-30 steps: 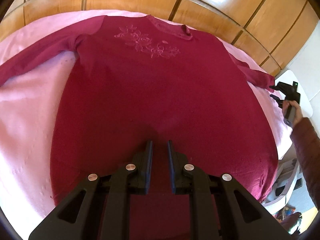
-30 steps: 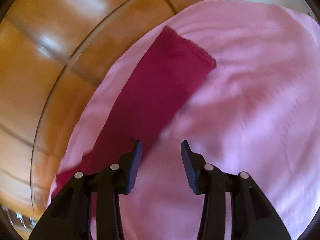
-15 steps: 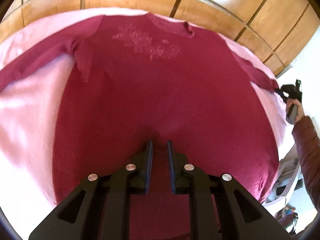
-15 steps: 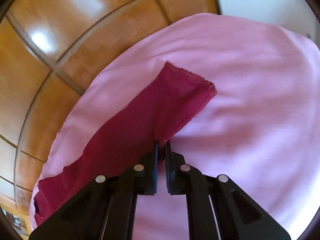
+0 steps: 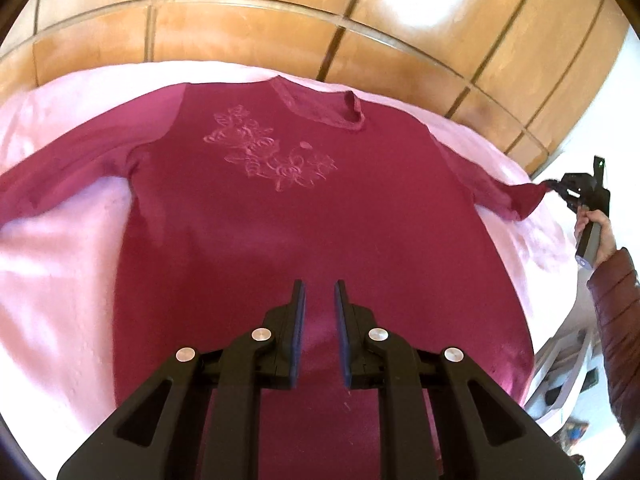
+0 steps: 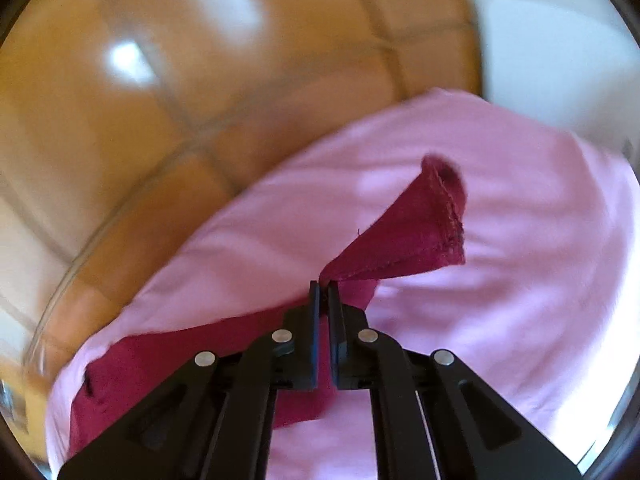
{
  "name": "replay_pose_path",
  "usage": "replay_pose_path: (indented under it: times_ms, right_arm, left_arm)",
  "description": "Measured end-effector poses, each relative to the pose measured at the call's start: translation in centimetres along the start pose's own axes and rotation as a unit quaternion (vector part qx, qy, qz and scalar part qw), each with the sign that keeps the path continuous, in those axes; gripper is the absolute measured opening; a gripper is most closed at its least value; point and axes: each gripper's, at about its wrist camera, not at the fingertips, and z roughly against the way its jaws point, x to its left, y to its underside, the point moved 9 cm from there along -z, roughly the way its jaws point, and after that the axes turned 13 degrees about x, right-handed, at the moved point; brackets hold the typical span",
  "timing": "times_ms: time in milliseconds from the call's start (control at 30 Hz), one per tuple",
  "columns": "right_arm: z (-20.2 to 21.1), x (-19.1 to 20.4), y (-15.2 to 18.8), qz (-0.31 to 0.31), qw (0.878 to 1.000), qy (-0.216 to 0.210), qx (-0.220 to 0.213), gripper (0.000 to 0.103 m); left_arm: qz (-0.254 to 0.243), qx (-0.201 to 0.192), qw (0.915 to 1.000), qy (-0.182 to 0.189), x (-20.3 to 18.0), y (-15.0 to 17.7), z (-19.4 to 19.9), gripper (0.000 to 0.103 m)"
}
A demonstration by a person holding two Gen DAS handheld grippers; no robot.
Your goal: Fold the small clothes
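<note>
A dark red long-sleeved sweater (image 5: 320,200) with an embroidered flower lies face up and spread flat on a pink sheet (image 5: 60,260). My left gripper (image 5: 320,286) sits low over its lower middle. Its jaws stand a narrow gap apart, and a lighter ridge of sweater cloth fills that gap. My right gripper (image 6: 323,286) is shut on the sleeve (image 6: 420,232) just behind the cuff, which stands up off the sheet (image 6: 520,280). In the left wrist view the right gripper (image 5: 554,186) holds that sleeve end at the bed's right edge.
Glossy wooden panels (image 5: 280,20) rise behind the bed. A hand (image 5: 600,236) and a dark red quilted sleeve come in from the right. White furniture (image 5: 560,380) stands off the bed's lower right corner. The sweater's other sleeve stretches out to the left.
My right gripper closed on the sleeve near its cuff and lifted it off the sheet, rolling as it rose. The left gripper rose a little and kept the same narrow gap.
</note>
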Motion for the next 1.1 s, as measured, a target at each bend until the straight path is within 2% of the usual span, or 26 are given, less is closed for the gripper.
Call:
replay_pose_path:
  times_ms: [167, 267, 333, 433, 567, 633, 667, 700, 733, 833, 967, 1067, 1100]
  right_arm:
    - [-0.3, 12.2, 2.5, 0.101, 0.993, -0.059, 0.013, 0.003]
    - [-2.2, 21.2, 6.1, 0.171, 0.980, -0.094, 0.043, 0.003]
    - [-3.4, 25.9, 8.5, 0.209, 0.970, -0.106, 0.060, 0.003]
    - [-5.5, 32.2, 12.3, 0.251, 0.956, -0.126, 0.089, 0.003]
    - [-8.5, 38.2, 16.7, 0.297, 0.933, -0.154, 0.133, 0.004]
    - [-8.7, 39.3, 18.6, 0.311, 0.921, -0.178, 0.154, 0.009]
    - [-8.3, 39.4, 19.1, 0.313, 0.917, -0.190, 0.157, 0.032]
    - [-7.7, 39.2, 19.4, 0.307, 0.915, -0.209, 0.159, 0.046]
    - [-7.0, 38.6, 19.1, 0.297, 0.916, -0.221, 0.154, 0.055]
    - [-5.1, 35.9, 18.4, 0.277, 0.921, -0.233, 0.143, 0.055]
    - [-3.7, 29.1, 17.5, 0.242, 0.938, -0.213, 0.129, 0.055]
    - [-3.2, 21.6, 17.0, 0.203, 0.959, -0.160, 0.119, 0.055]
    - [-3.2, 20.0, 17.0, 0.194, 0.962, -0.150, 0.120, 0.055]
  left_arm:
    - [0.026, -0.013, 0.9995, 0.014, 1.5, -0.2, 0.8, 0.013]
    - [0.032, -0.020, 0.9991, 0.018, 2.1, -0.4, 1.1, 0.013]
    - [0.037, -0.026, 0.9988, 0.021, 2.5, -0.6, 1.4, 0.013]
    - [0.053, -0.032, 0.9974, 0.037, 3.3, -1.2, 1.7, 0.013]
    - [0.072, -0.038, 0.9950, 0.057, 4.3, -2.3, 1.8, 0.013]
    - [0.079, -0.039, 0.9936, 0.071, 4.7, -3.1, 1.9, 0.013]
    - [0.080, -0.041, 0.9931, 0.075, 4.8, -3.4, 1.9, 0.013]
    - [0.081, -0.043, 0.9928, 0.077, 5.0, -3.8, 2.0, 0.013]
    - [0.080, -0.046, 0.9925, 0.080, 5.1, -4.4, 2.0, 0.013]
    - [0.084, -0.046, 0.9916, 0.087, 5.4, -5.6, 1.9, 0.013]
    - [0.089, -0.046, 0.9909, 0.089, 5.9, -7.5, 1.3, 0.013]
    - [0.098, -0.046, 0.9910, 0.079, 6.7, -9.7, 0.3, 0.013]
    - [0.099, -0.045, 0.9910, 0.078, 7.0, -10.3, -0.1, 0.013]
